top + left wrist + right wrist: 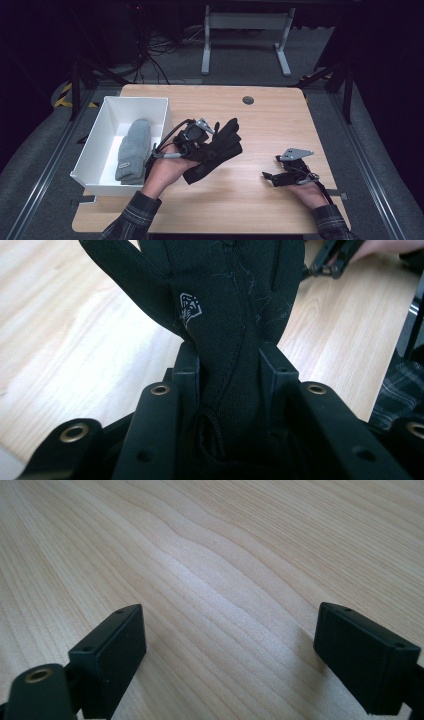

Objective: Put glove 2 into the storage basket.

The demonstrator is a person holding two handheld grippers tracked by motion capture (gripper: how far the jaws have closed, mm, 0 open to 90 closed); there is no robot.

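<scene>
left gripper (212, 137): jaws pinched on black glove, fabric squeezed between both pads, seen close up in the left gripper view (227, 365)
black glove (216, 150): hanging from left gripper, lifted off the table, fingers pointing away from the hand; small white logo on the back (190, 307); sits just right of the white bin, over the table's middle
right gripper (272, 176): jaws spread wide, nothing between them; low over bare wood at right side of table, well apart from glove; right gripper view (230, 650) shows plain wood grain between the pads
white bin (95, 145): on left part of table, open top, near edge
grey mitten (134, 150): lying flat inside bin, along its right wall, cuff toward the person
table (270, 125): light wood, round dark grommet (248, 100) near far edge
sleeves: plaid, both forearms coming in from the bottom of the high view
</scene>
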